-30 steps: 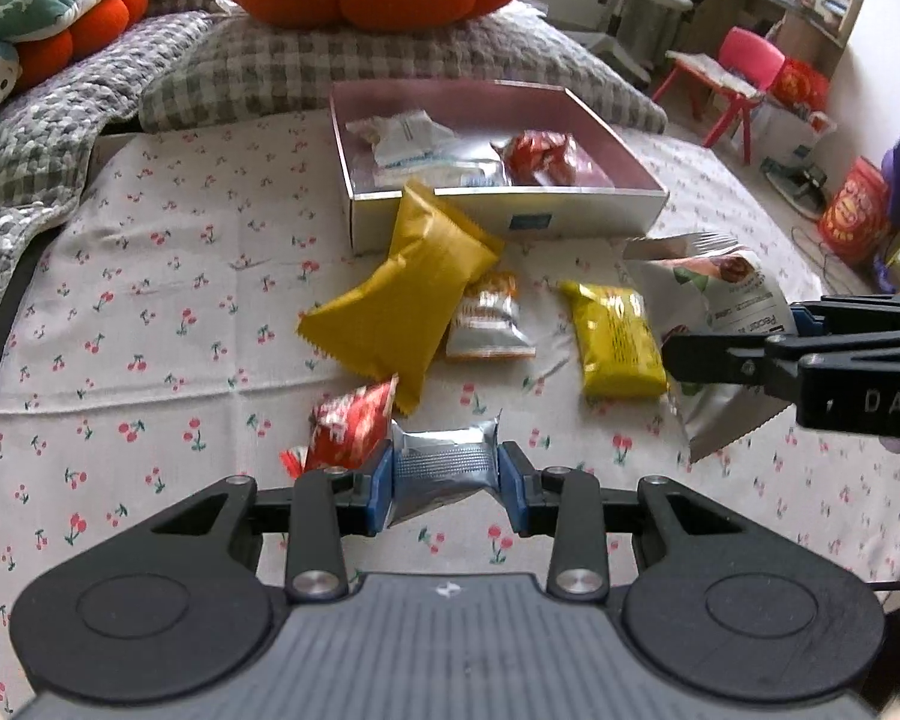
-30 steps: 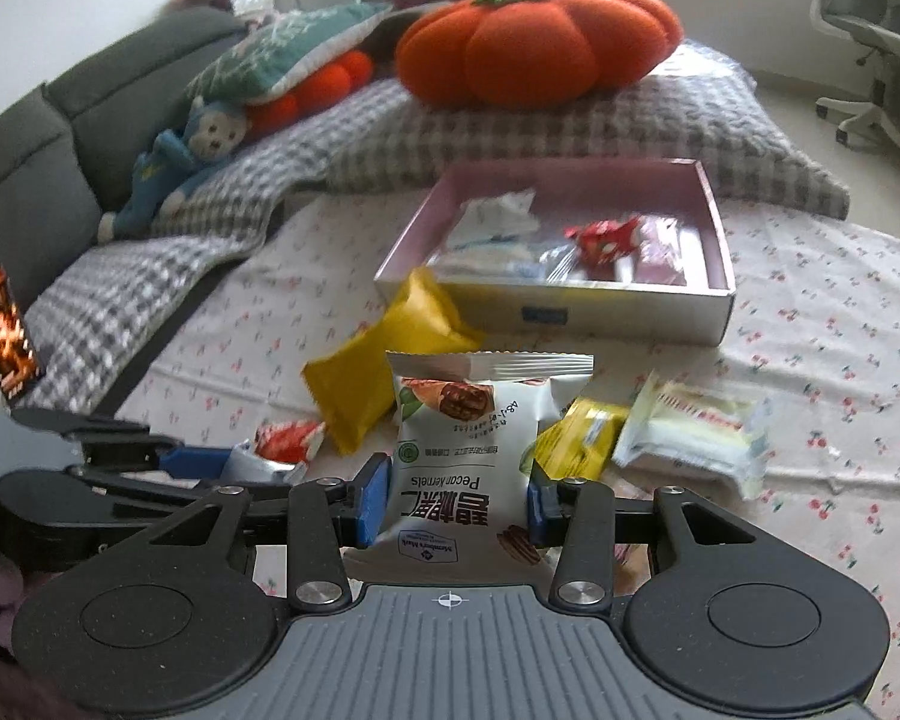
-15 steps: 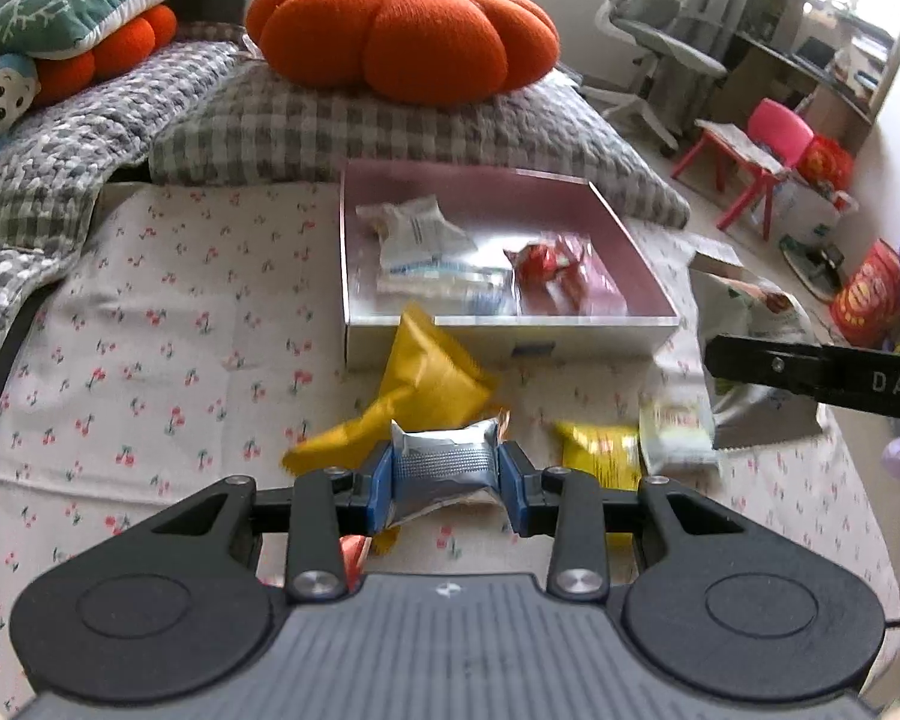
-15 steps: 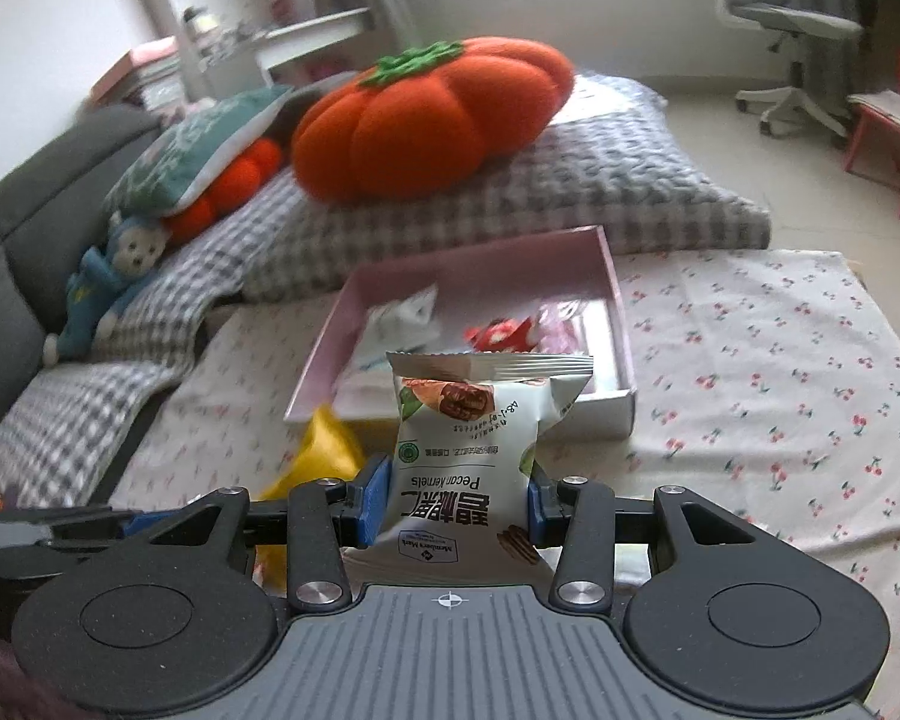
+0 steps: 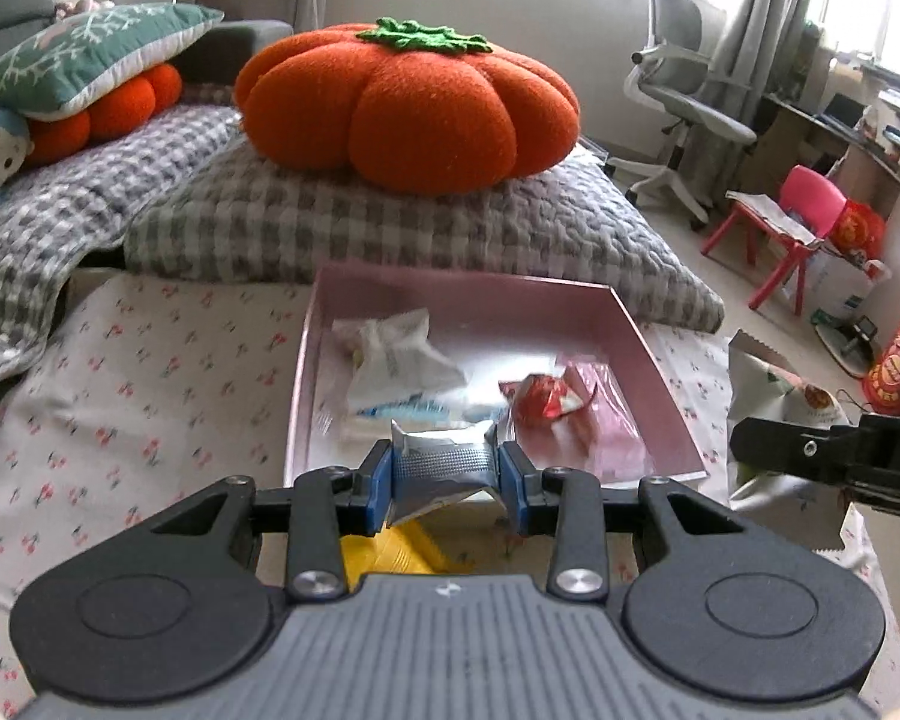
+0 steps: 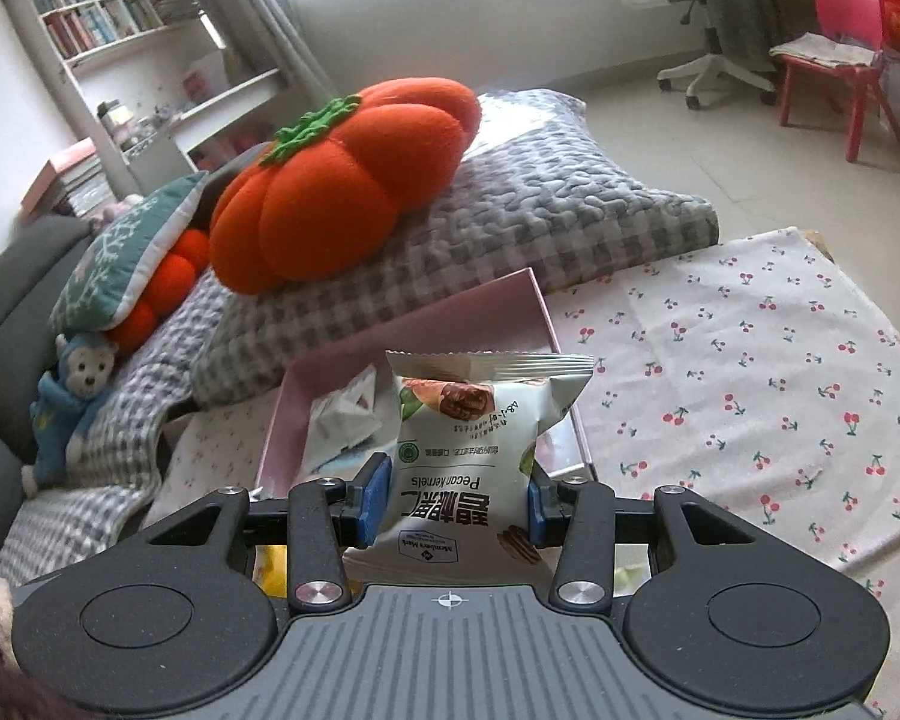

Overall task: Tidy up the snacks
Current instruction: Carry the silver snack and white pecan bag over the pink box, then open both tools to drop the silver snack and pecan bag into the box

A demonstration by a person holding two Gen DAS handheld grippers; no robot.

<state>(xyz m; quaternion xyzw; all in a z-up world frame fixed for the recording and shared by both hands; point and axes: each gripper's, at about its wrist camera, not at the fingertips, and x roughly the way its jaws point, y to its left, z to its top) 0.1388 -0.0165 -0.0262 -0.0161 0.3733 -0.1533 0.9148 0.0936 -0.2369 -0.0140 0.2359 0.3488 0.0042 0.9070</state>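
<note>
Left wrist view puts us right at the near edge of the pink box (image 5: 642, 324): our left hand-held gripper (image 5: 447, 476) is clamped on a crumpled silver packet (image 5: 438, 468), and the box lies straight ahead and just below it, its long side running across our view. So the coming move looks like a short push forward and a release, no turning needed. Already inside are a white wrapper (image 5: 399, 354) on the left and a red snack (image 5: 543, 399) on the right, with bare floor toward the back.

Over to the right, the right hand-held gripper (image 5: 750, 450) shows with the pecan bag hanging off it, just outside the box's right wall. We'd say the left one is nearer to a drop.

From the right wrist view, that hand-held gripper (image 6: 453, 501) is closed on the white pecan kernels bag (image 6: 468, 438), held upright, with the box (image 6: 540, 306) ahead and to the left, mostly hidden behind the bag. This view shows nothing of the box's right half, but the left wrist view does. A yellow packet (image 5: 399, 549) peeks out under the left hand-held gripper, not boxed yet.
</note>
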